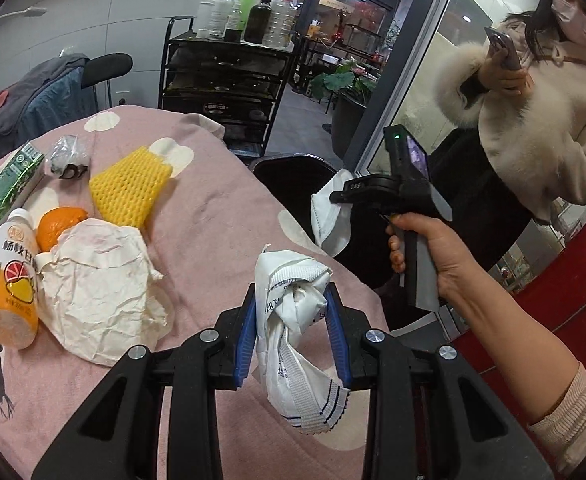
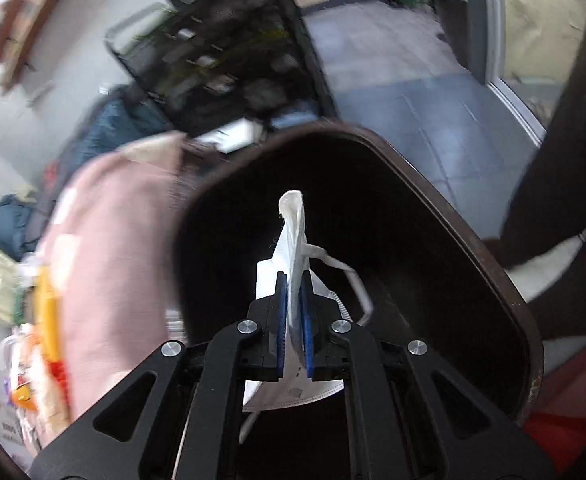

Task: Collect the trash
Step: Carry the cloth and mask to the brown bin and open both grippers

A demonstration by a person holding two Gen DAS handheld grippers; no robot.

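While the right tongs (image 2: pixel 292 300) hang over the open mouth of the dark bin (image 2: pixel 433 200), they pinch a white face mask (image 2: pixel 293 232) tight between their blue pads, and the mask's loose strap curls out to one side above the bin's black inside. Seen from the left wrist, a hand (image 1: pixel 429 248) holds those right tongs (image 1: pixel 335 197) by the grip, with the face mask (image 1: pixel 329 216) dangling just over the bin (image 1: pixel 293 176). Nearer than the bin, the left tongs (image 1: pixel 289 312) squeeze a crumpled white wrapper (image 1: pixel 289 312) with grey striped edges, and it is lifted above the pink cloth (image 1: pixel 213 208) that covers the table. More trash lies on that cloth, farther from the bin: a big crumpled sheet of paper (image 1: pixel 97 280), an orange (image 1: pixel 59 226) tucked behind it, an orange drink bottle (image 1: pixel 9 280) lying beside the paper, a yellow foam net (image 1: pixel 129 188), a green carton (image 1: pixel 11 184) and a small clear bag (image 1: pixel 67 154). Past the bin stands a black cart (image 1: pixel 221 80) with bottles on top. Beside the bin a person in a fluffy cream coat (image 1: pixel 533 128) holds up a phone (image 1: pixel 503 48).
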